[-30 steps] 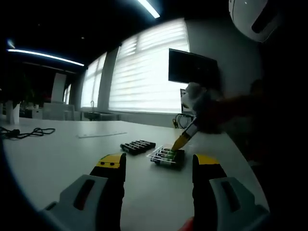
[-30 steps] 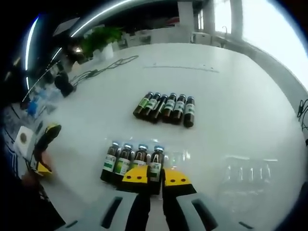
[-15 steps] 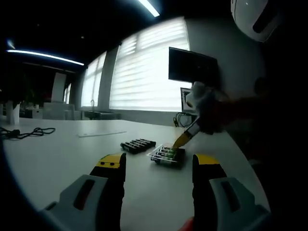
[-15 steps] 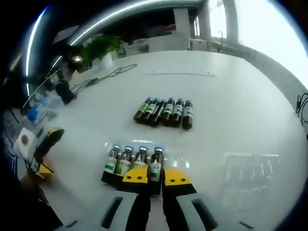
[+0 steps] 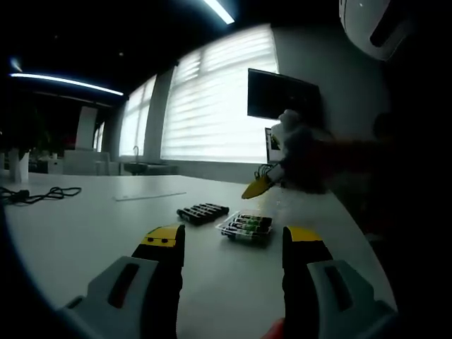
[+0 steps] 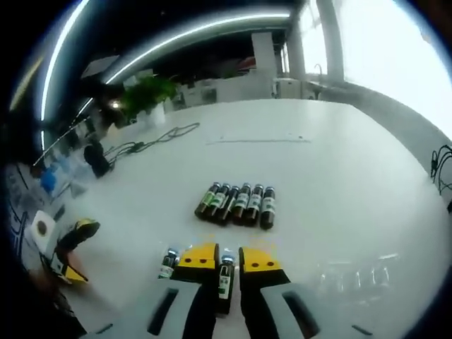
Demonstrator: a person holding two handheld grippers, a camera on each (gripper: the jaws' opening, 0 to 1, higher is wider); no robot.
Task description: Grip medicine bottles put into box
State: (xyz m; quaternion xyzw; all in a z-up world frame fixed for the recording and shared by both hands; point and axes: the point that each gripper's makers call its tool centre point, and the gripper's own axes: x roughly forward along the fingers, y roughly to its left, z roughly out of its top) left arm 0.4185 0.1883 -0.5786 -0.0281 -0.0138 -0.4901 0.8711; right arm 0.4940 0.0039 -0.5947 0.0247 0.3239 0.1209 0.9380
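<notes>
No lettering, brand, number or sign can be read in either view. The medicine bottles lying in a row ahead of the right gripper's fingertips carry green-and-white labels, as do the bottles in the clear box ahead of the left gripper's fingertips, but any print on them is too small and blurred to make out.
</notes>
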